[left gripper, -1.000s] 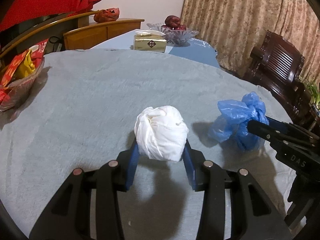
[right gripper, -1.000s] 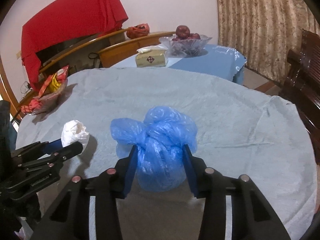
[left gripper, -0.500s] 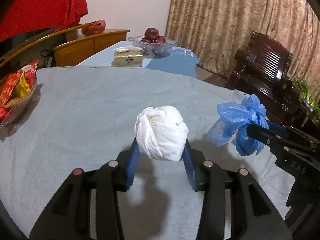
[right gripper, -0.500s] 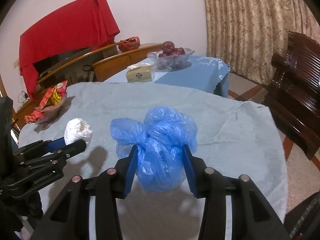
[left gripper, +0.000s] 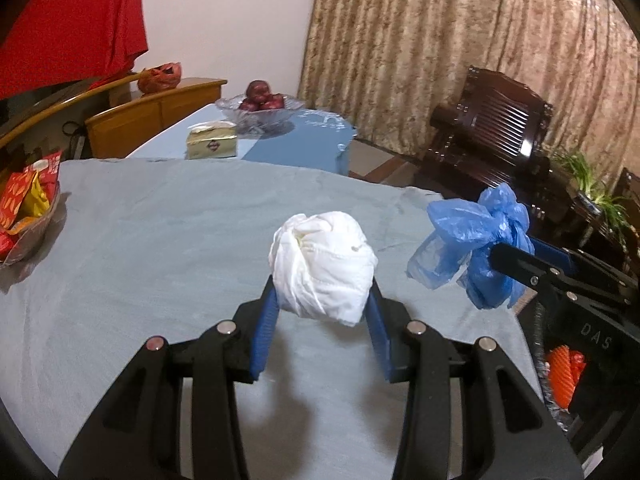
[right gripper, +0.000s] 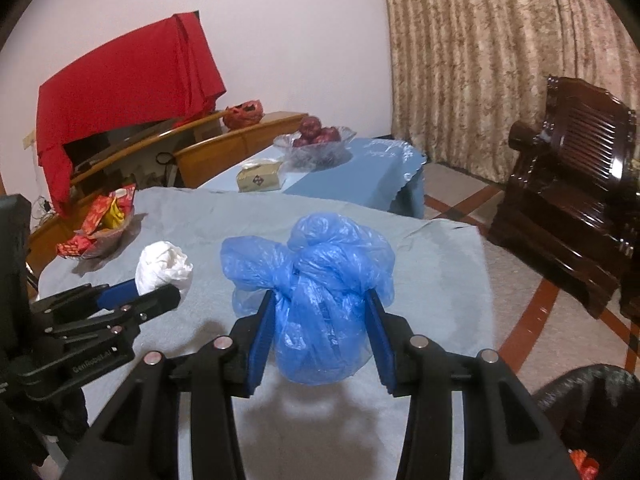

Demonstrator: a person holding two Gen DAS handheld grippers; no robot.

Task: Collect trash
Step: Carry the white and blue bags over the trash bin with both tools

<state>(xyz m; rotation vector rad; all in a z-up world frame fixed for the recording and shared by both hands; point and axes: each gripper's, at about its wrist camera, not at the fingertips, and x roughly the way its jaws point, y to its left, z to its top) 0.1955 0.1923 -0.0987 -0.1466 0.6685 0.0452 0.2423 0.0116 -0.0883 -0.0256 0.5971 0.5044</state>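
Left gripper clamps the white wad, right gripper the blue bag, both held clear above the worktop, likely for binning.

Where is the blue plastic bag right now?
The blue bag is pinched in the right gripper, lifted above the grey tablecloth. In the left wrist view it hangs right of the white bundle.

"das" on right gripper; "genrobot.ai" on left gripper.
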